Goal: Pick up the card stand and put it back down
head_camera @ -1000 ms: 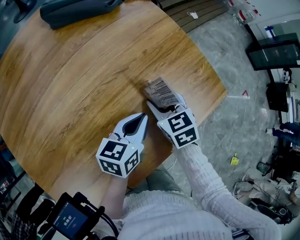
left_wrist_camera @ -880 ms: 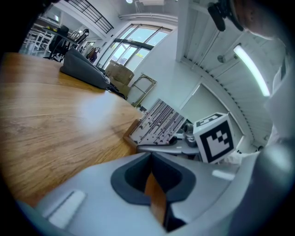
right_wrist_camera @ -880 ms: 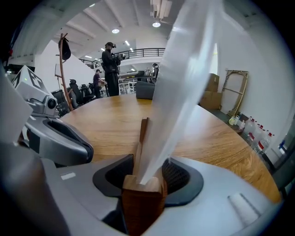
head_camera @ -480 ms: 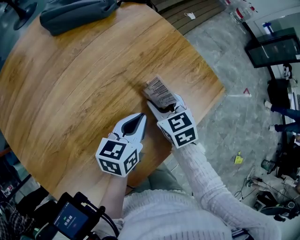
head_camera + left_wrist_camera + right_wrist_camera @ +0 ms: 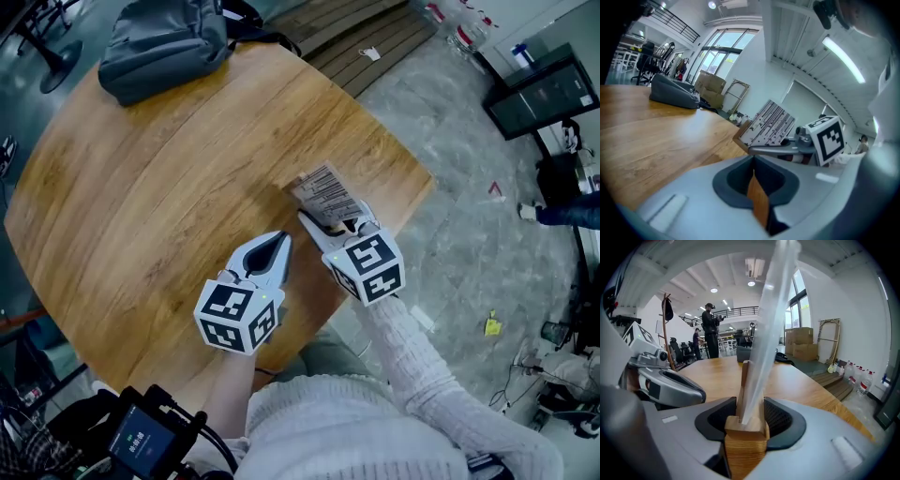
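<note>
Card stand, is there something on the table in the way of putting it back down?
Nothing visible is. The wooden-based card stand with its clear panel sits in the right tongs; the round wooden table near it shows only wood. The grey bag lies at the far edge.

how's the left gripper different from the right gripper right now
The left gripper has its fingers shut together on nothing. The right gripper has fingers that have just been closing and clamp the wooden base of the card stand. In the head view the left gripper sits nearer the person, while the right gripper reaches further out over the table. Both are white and carry a marker cube.
</note>
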Action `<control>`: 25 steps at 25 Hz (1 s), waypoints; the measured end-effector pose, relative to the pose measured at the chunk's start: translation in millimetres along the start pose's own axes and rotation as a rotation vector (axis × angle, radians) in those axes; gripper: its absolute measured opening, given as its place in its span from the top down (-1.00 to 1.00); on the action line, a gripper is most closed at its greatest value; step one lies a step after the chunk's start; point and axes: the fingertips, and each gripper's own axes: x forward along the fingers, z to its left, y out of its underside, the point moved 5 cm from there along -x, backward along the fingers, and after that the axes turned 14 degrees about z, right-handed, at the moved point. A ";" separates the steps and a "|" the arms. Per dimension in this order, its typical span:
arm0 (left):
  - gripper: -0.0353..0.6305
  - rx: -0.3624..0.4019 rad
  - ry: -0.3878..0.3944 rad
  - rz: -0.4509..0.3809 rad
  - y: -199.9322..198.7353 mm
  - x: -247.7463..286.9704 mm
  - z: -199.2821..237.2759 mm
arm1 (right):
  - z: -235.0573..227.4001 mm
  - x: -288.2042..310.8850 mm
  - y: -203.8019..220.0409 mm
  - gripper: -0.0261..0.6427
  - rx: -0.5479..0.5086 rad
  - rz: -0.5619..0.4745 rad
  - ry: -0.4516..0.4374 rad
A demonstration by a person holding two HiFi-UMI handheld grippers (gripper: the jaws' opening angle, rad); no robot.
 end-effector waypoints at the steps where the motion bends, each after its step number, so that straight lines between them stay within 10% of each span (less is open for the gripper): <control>1: 0.87 0.018 -0.001 -0.003 -3.0 -3.1 -4.7 | 1.1 -9.3 -2.7 0.37 -0.006 -0.010 -0.002; 25: 0.87 0.246 -0.039 -0.042 -31.2 -15.6 -40.7 | 2.9 -94.7 -0.1 0.37 -0.024 -0.148 -0.010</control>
